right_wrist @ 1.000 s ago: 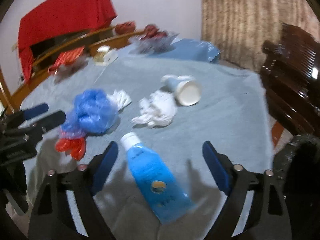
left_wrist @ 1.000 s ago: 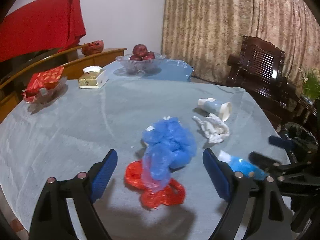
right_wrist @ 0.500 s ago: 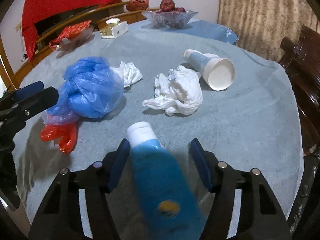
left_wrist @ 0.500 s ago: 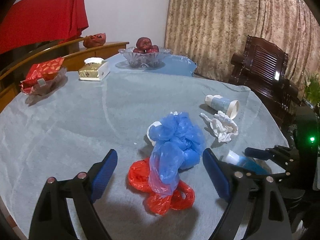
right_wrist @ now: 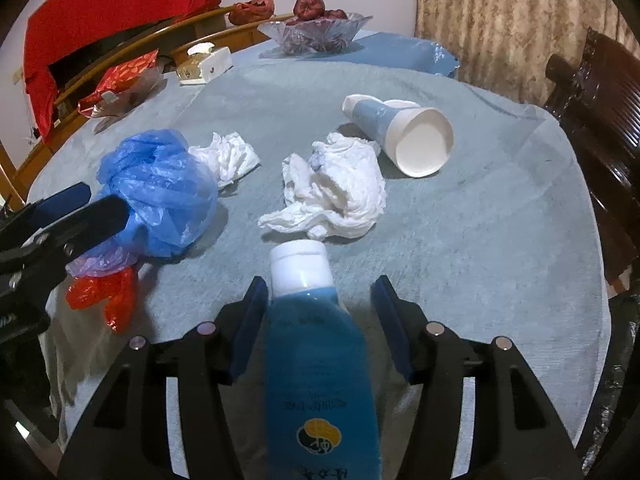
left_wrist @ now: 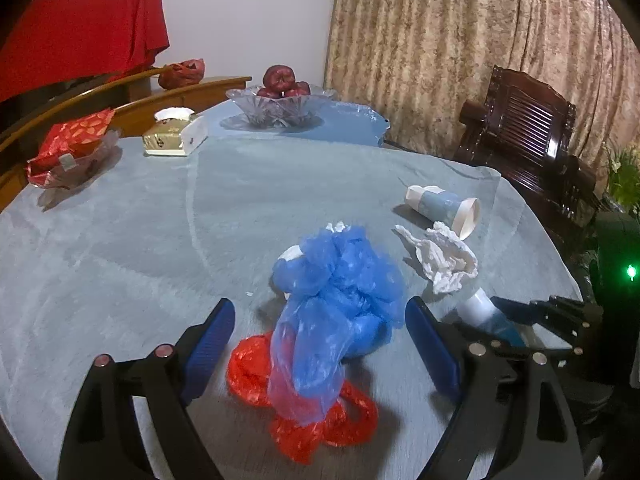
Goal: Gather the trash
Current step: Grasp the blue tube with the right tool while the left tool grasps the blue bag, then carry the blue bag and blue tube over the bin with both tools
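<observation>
While the blue tube [right_wrist: 320,364] is lying between its fingers, the right gripper [right_wrist: 320,322] is closing in but showing a gap on its right side.
Step in hand: grasping the tube, near edge of the table [right_wrist: 500,248]; squeezing fully, then lifting, is probably coming next.
Left gripper [left_wrist: 320,344]: hanging wide apart around the blue plastic bag [left_wrist: 340,300], which is lying over a red bag [left_wrist: 320,412].
Other trash: crumpled tissue [right_wrist: 336,188] sitting just beyond the tube; paper cup [right_wrist: 404,134] lying tipped farther right.
Materials: tube looking smooth and squeezable, white-capped; bags crinkly and thin; tablecloth appearing soft, ribbed.
</observation>
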Available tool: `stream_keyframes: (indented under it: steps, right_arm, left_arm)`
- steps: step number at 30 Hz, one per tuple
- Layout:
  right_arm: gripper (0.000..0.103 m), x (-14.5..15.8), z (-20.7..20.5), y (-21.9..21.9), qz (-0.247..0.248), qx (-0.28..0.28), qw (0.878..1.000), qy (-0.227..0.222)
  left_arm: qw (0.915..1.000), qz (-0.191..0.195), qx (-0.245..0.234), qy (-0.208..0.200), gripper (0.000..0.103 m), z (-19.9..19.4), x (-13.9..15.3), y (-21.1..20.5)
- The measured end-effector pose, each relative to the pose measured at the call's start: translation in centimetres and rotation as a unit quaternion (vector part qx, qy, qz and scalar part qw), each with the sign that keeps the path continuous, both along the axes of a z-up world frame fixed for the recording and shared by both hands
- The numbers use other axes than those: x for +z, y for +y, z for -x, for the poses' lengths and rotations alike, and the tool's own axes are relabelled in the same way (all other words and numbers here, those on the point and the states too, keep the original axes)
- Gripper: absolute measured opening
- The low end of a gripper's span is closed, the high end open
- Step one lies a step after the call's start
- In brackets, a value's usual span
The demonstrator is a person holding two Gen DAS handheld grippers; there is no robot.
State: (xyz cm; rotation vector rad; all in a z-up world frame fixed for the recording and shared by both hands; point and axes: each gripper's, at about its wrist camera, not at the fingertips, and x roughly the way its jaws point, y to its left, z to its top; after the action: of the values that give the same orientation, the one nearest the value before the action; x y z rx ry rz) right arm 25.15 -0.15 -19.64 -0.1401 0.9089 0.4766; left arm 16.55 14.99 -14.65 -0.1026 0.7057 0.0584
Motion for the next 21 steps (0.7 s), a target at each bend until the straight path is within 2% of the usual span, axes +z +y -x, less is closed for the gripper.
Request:
stream_keyframes:
  steps: [2, 12, 14, 15, 16, 18, 21]
  right_arm:
    - [0.040, 0.1, -0.1, 0.0, 0.005, -0.007, 1.000, -0.003]
    - [0.040, 1.1, 0.0, -2.5, -0.012, -0.043, 0.999, -0.001]
    - [0.040, 1.4, -0.1, -3.1, -0.017, -0.051, 0.999, 0.001]
    - [0.040, 1.6, -0.1, -3.3, -0.021, -0.053, 0.998, 0.002]
    - [0.040, 1.8, -0.1, -3.6, -0.026, -0.056, 0.998, 0.004]
    - [0.040, 2.2, -0.1, -3.9, -0.032, -0.060, 0.998, 0.004]
    - [0.040, 2.9, 0.1, -4.2, -0.039, -0.061, 0.997, 0.000]
  left_arm:
    - [1.0000, 0.003, 0.001, 0.003, 0.085, -0.4, -0.2, 0.0]
    - [0.9999, 0.002, -0.014, 0.010, 0.083, -2.1, -0.7, -1.3]
    - [0.9998, -0.001, -0.017, 0.015, 0.078, -2.6, -0.9, -1.5]
    - [0.9997, -0.004, -0.017, 0.018, 0.070, -2.9, -1.0, -1.7]
    - [0.9994, -0.004, -0.022, 0.026, 0.056, -3.2, -1.2, -1.8]
    - [0.9989, 0.000, -0.030, 0.036, 0.041, -3.5, -1.6, -2.0]
    - [0.9992, -0.002, -0.030, 0.026, 0.032, -2.9, -1.2, -2.5]
